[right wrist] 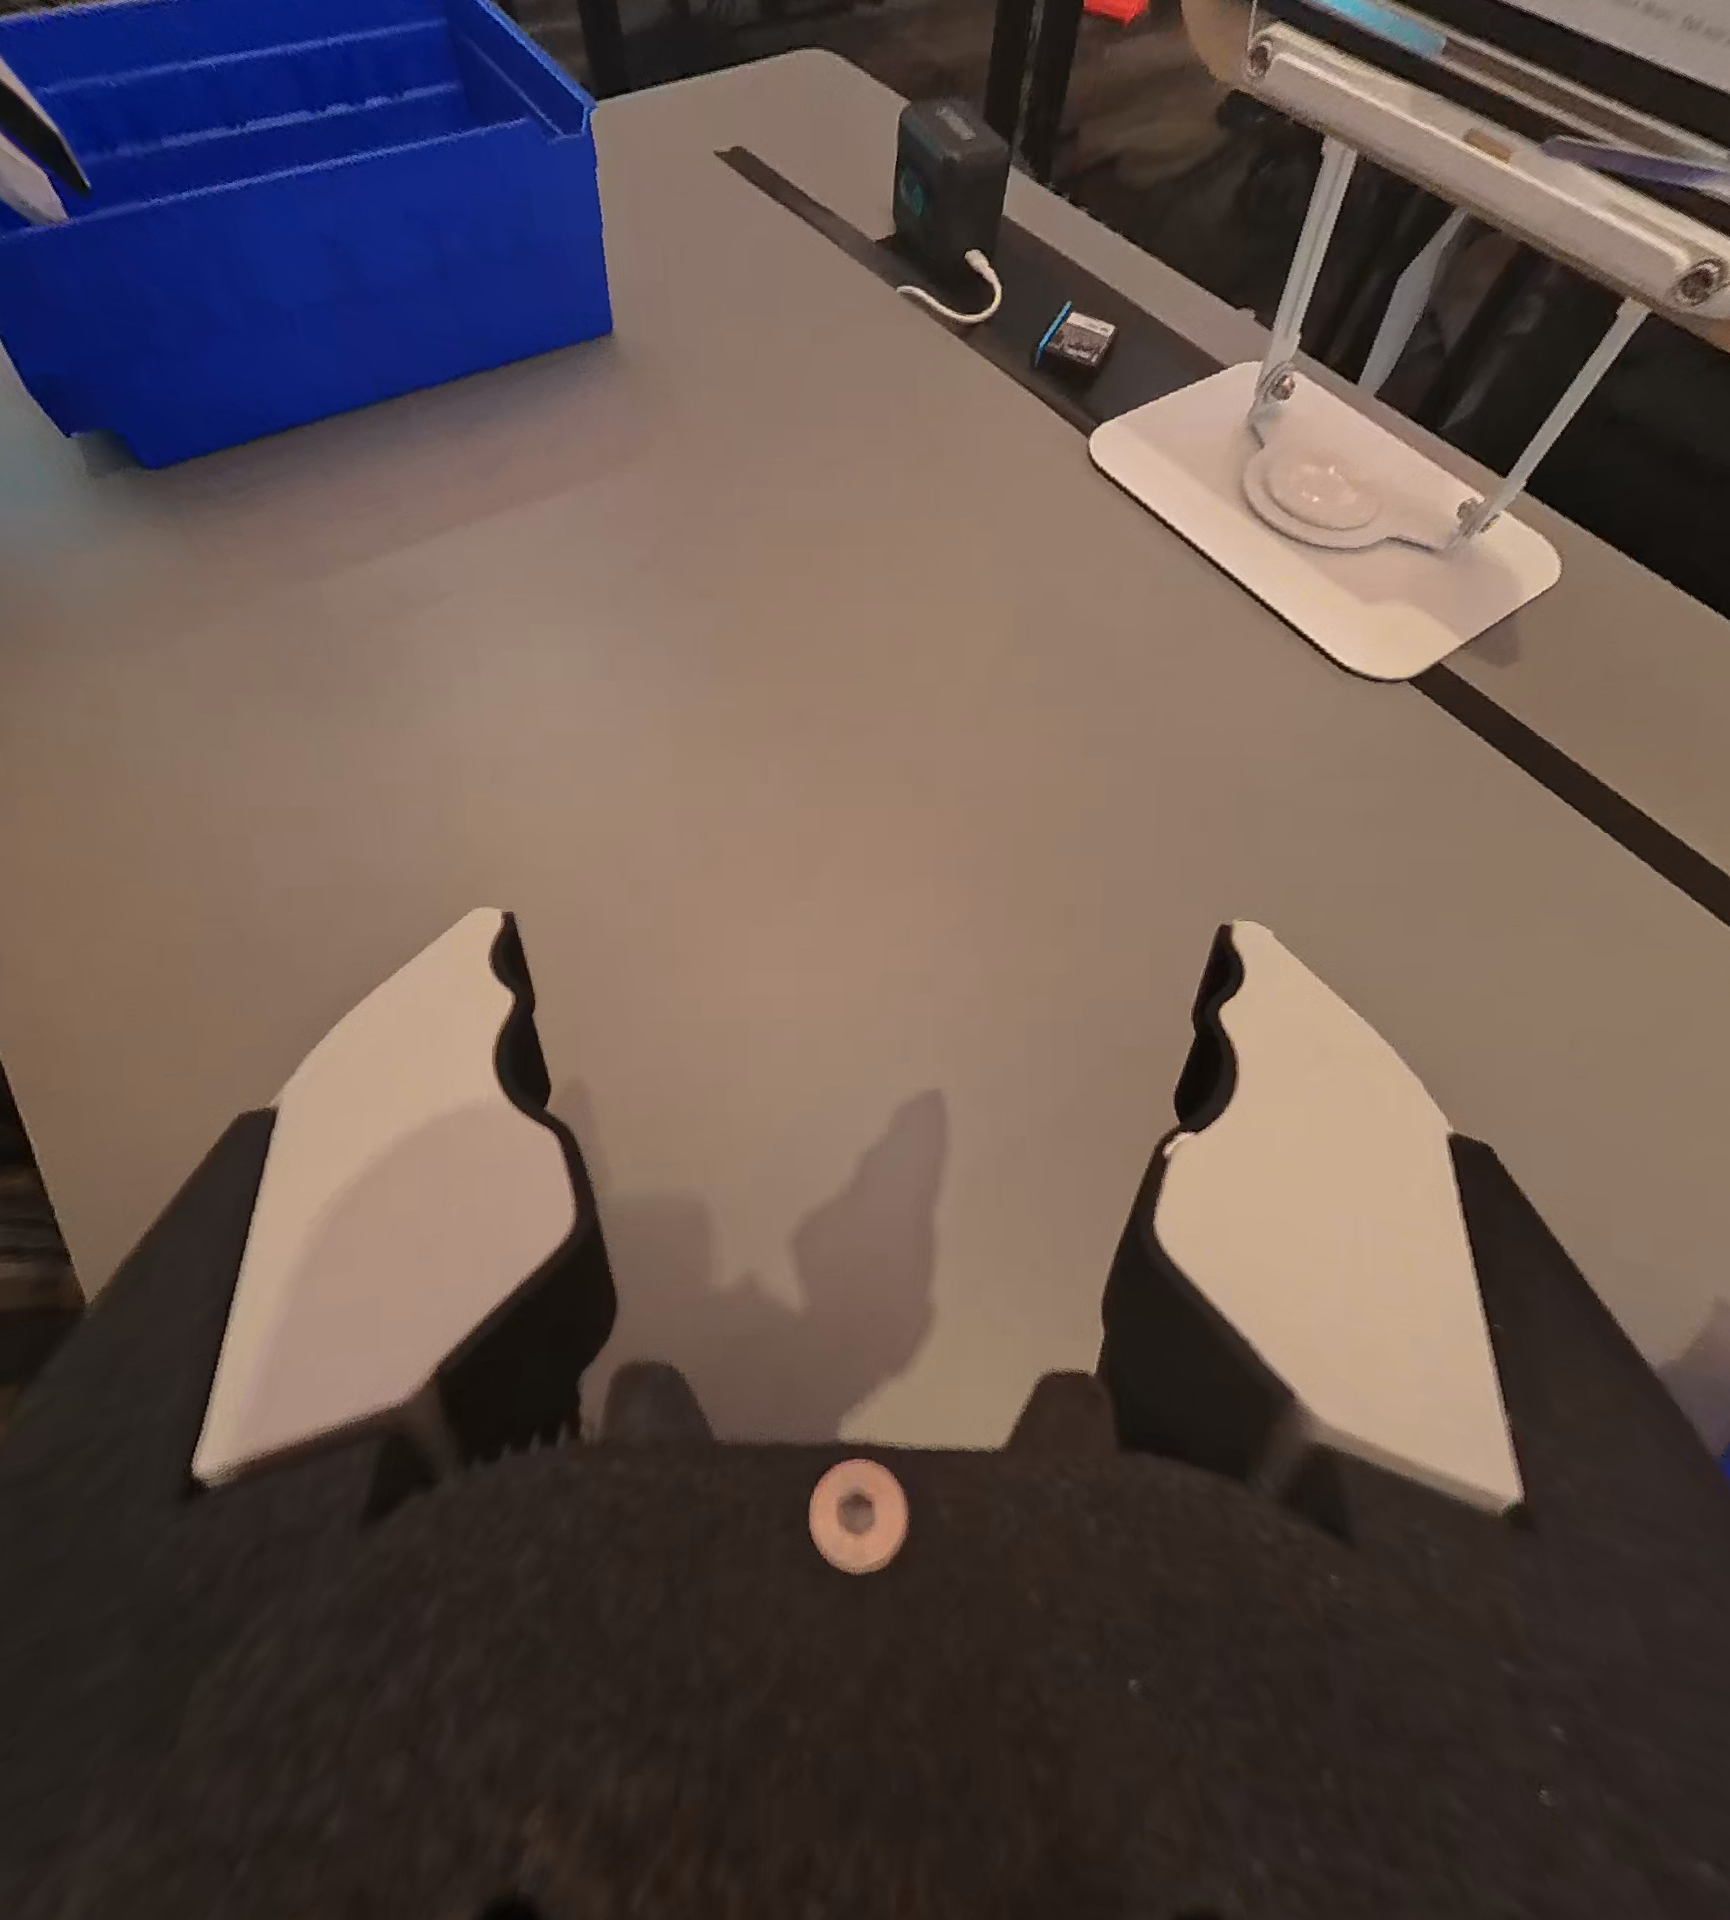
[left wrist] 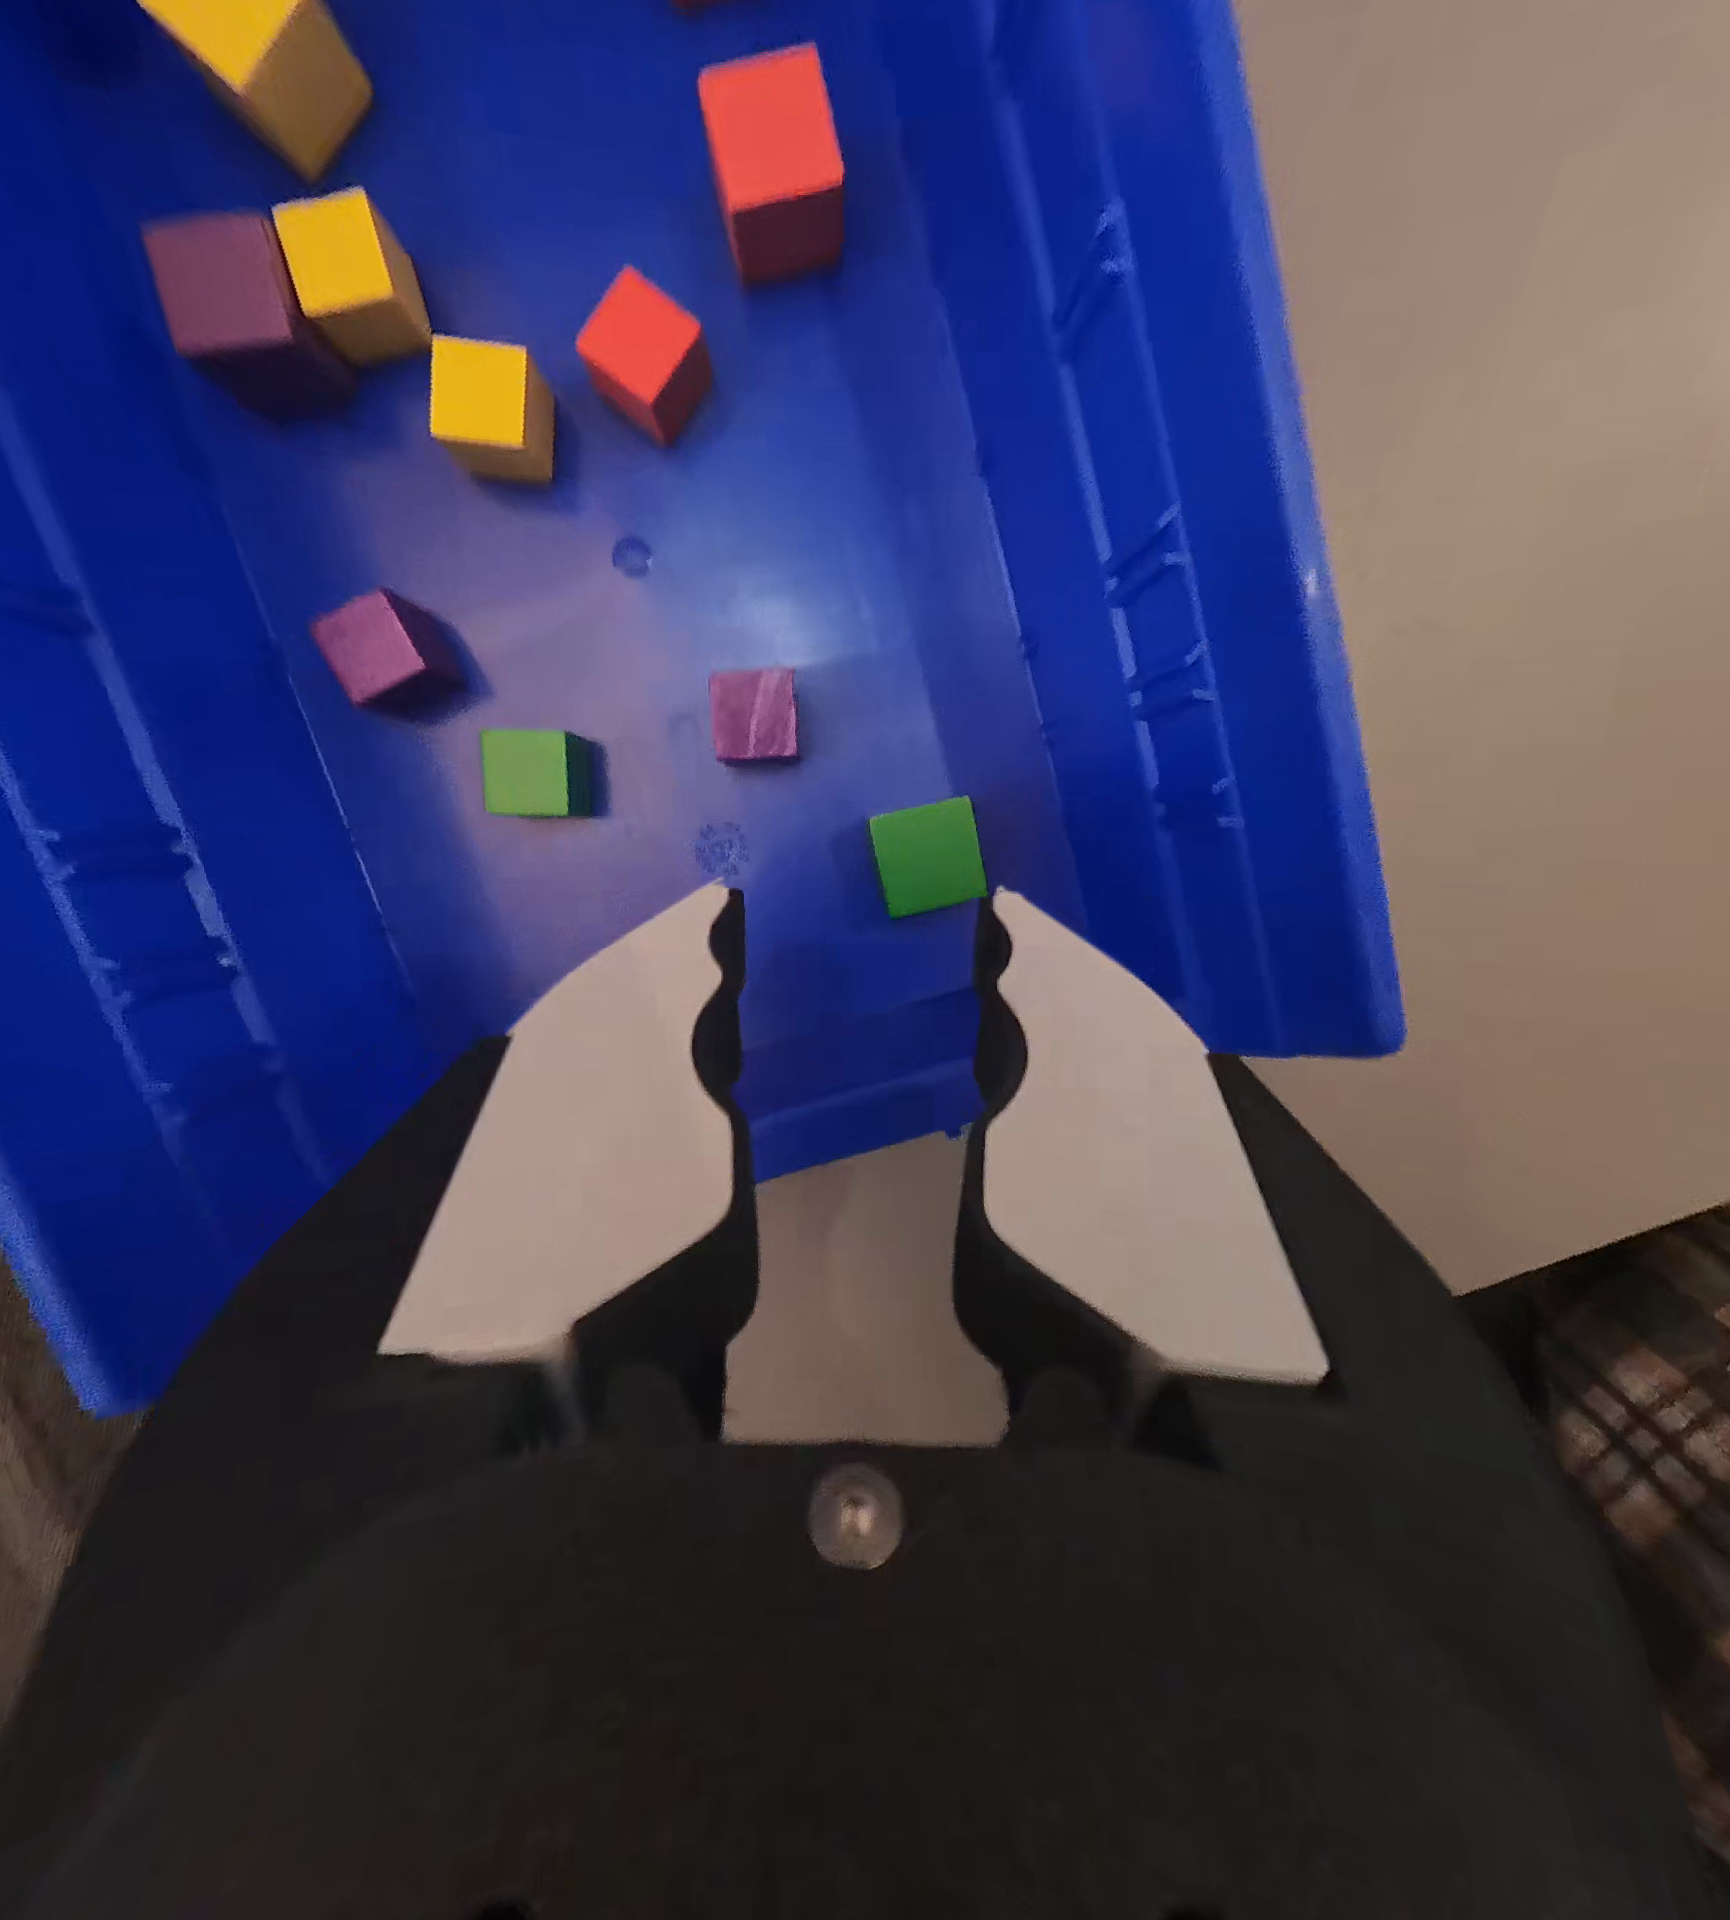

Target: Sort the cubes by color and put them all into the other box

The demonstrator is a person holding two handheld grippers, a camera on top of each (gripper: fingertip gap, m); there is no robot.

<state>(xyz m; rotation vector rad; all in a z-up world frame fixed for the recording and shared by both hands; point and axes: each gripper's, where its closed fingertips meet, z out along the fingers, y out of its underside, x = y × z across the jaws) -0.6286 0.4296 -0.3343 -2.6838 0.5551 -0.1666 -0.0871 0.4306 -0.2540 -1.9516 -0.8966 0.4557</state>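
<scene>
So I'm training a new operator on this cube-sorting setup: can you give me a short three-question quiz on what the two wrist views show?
1. True or false: the left gripper is holding a cube.
2. How many green cubes lie in the blue box?
3. Which is open wider: A) the left gripper, B) the right gripper?

Key:
1. False: it is open and holds nothing; the nearest green cube lies just beyond its tip.
2. Two; the other green cube sits to the left.
3. B, over bare table.
</scene>
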